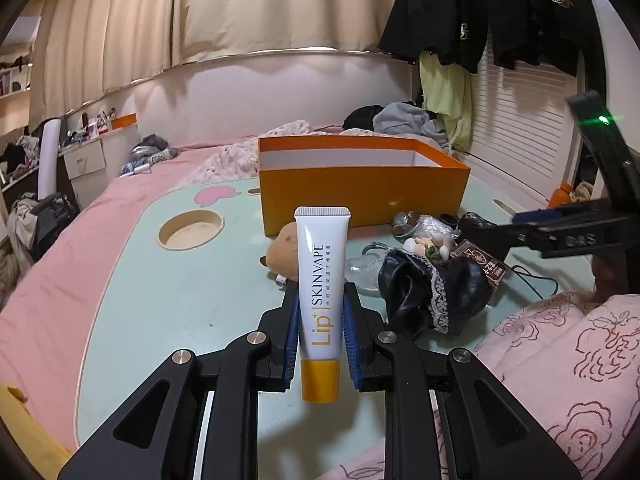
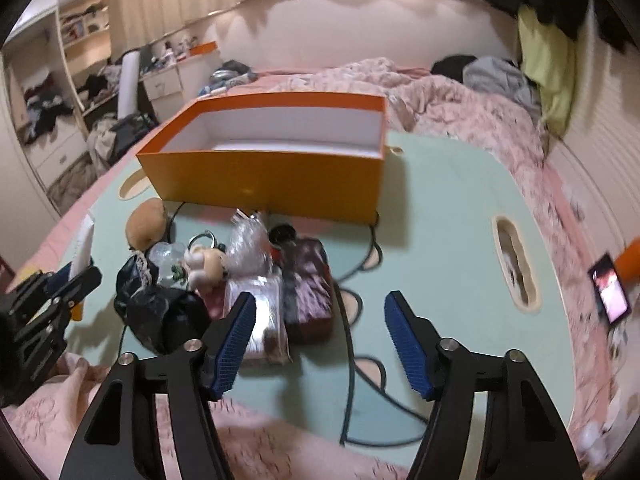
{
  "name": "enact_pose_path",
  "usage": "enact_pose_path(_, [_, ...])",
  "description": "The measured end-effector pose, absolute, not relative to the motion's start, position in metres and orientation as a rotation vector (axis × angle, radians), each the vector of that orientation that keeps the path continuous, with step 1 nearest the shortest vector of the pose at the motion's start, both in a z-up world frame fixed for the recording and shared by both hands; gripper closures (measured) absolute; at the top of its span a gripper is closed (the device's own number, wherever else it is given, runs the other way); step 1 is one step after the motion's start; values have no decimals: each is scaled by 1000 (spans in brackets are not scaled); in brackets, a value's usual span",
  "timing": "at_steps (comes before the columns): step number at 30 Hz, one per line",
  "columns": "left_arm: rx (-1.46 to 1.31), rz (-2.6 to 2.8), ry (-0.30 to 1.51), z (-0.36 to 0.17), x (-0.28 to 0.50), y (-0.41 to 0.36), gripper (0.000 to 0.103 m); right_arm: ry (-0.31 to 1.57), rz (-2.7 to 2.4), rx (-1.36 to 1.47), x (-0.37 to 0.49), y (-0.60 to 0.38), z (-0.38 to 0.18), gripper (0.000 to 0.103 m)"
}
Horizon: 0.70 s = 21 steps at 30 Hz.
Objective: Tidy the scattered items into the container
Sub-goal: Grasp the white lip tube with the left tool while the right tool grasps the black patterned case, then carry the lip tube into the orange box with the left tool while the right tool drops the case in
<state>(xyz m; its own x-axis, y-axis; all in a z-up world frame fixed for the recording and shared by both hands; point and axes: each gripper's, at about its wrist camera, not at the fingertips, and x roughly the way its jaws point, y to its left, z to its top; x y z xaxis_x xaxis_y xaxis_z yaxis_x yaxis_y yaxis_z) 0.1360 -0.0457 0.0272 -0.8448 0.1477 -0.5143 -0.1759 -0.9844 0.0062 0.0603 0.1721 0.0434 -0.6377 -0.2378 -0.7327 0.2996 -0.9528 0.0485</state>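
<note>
My left gripper [image 1: 322, 300] is shut on a white lip balm tube [image 1: 322, 276] with a yellow cap, held upright above the mint-green table [image 1: 180, 300]. The open orange box [image 1: 360, 196] stands at the table's far side, empty as far as I see. In front of it lie a brown plush toy [image 2: 146, 220], a black lace-trimmed pouch [image 2: 156, 308], a small doll [image 2: 208, 266], a silvery packet [image 2: 260, 320] and a dark red packet [image 2: 308, 288]. My right gripper [image 2: 320, 300] is open above the packets, with nothing between its pads.
The table rests on a bed with pink bedding [image 2: 460, 108]. A black cable [image 2: 352, 360] runs across the table's front. A lit phone [image 2: 610, 292] lies on the bed at the right. Clothes hang at the back right [image 1: 500, 12].
</note>
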Motion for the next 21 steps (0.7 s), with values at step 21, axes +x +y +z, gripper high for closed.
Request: enact_pose_path(21, [-829, 2852, 62, 25, 130, -49, 82, -8, -2623, 1323, 35, 174, 8, 76])
